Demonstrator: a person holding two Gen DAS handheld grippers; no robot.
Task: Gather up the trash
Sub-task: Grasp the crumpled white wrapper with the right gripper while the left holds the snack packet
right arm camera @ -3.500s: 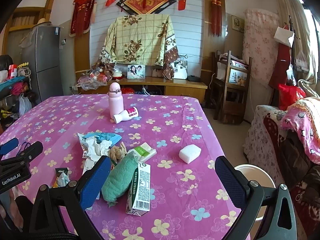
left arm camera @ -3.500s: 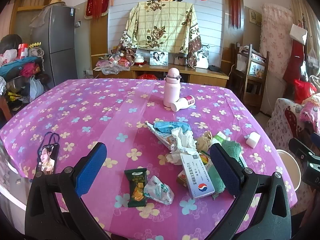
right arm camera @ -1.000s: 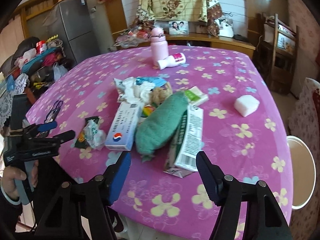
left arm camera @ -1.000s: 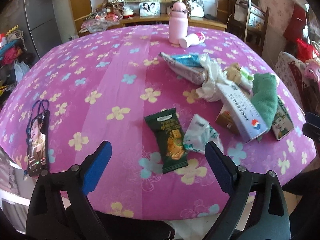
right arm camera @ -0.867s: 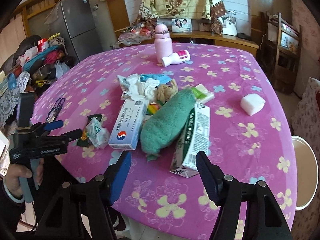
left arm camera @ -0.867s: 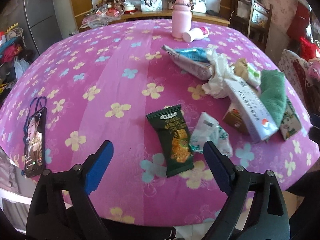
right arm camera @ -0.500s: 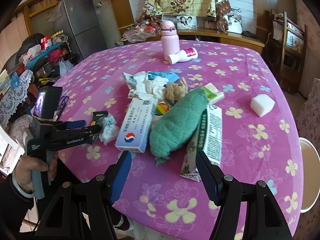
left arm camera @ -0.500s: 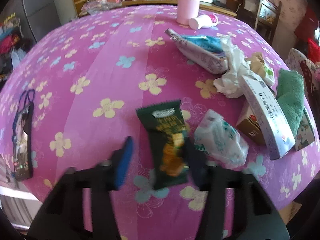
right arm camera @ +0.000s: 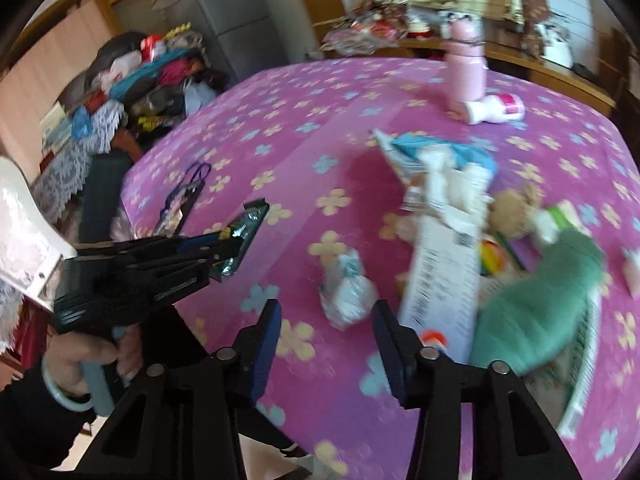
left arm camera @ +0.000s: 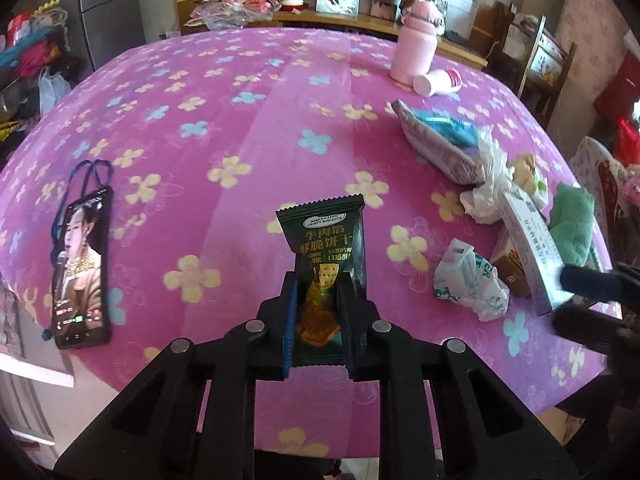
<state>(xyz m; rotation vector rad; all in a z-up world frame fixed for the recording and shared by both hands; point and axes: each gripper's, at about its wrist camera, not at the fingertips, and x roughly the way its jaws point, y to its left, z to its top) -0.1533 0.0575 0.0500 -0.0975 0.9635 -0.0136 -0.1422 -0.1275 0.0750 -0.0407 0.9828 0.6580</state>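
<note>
A dark green biscuit wrapper (left arm camera: pixel 324 240) stands up between the pads of my left gripper (left arm camera: pixel 318 308); its jaws are closing and press on the wrapper's lower half. In the right wrist view the left gripper (right arm camera: pixel 224 256) holds that wrapper (right arm camera: pixel 244 232) off the pink tablecloth, near the table's left edge. A crumpled white-and-green wrapper (right arm camera: pixel 346 292) lies on the cloth just ahead of my right gripper (right arm camera: pixel 326 320). The right jaws are closing, wide of the wrapper on both sides, and the pads do not touch it. That crumpled wrapper (left arm camera: pixel 468 284) also shows in the left wrist view.
A long white box (right arm camera: pixel 444 276), a green towel (right arm camera: pixel 544 300), tissue (left arm camera: pixel 484 184) and a snack bag (left arm camera: pixel 436 140) lie heaped at the right. A phone (left arm camera: pixel 80 268) lies at the left table edge. A pink bottle (left arm camera: pixel 414 48) and a tipped white bottle (left arm camera: pixel 438 82) stand far back.
The left jaws closed on the green biscuit wrapper and raised it off the cloth. The right gripper swung left from the towel and carton to the crumpled wrapper, its jaws narrowing.
</note>
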